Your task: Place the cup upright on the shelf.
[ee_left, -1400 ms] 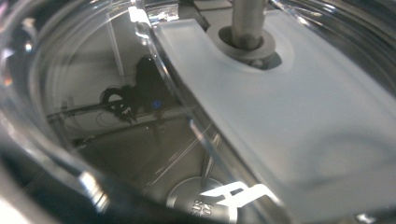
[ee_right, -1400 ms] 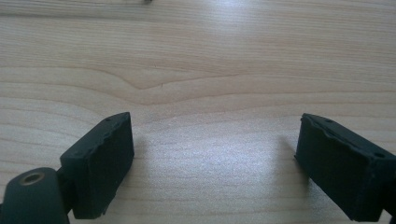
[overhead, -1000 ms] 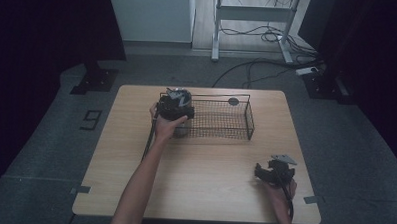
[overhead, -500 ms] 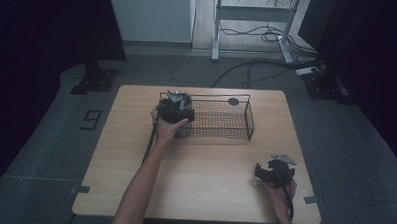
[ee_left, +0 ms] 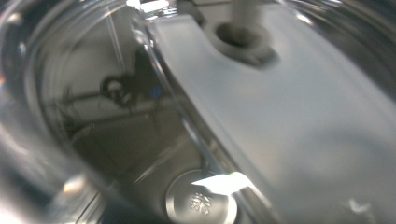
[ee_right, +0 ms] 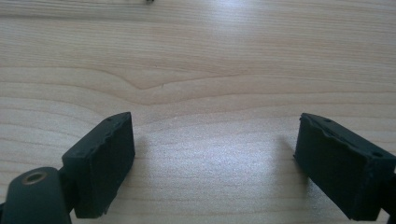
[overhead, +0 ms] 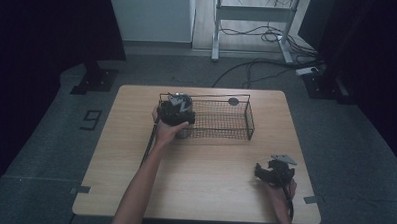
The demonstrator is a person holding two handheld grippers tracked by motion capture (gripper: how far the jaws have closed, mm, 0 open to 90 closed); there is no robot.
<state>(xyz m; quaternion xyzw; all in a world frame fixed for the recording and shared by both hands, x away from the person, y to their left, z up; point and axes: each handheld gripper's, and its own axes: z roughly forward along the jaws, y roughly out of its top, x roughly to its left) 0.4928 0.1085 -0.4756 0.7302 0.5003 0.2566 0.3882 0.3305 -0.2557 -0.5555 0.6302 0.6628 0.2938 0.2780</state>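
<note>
Jaws of the right gripper (ee_right: 212, 163) stand spread over bare light wooden table (overhead: 204, 182) at lower right, while the left gripper (overhead: 175, 110), jaws untellable, sits at the black wire basket (overhead: 221, 120) left end, mid-frame.

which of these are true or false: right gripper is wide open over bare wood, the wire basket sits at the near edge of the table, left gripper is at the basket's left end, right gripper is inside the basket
1. The right gripper is wide open over bare wood: true.
2. The wire basket sits at the near edge of the table: false, it sits toward the far edge.
3. The left gripper is at the basket's left end: true.
4. The right gripper is inside the basket: false, it is near the table's front right corner, apart from the basket.
</note>
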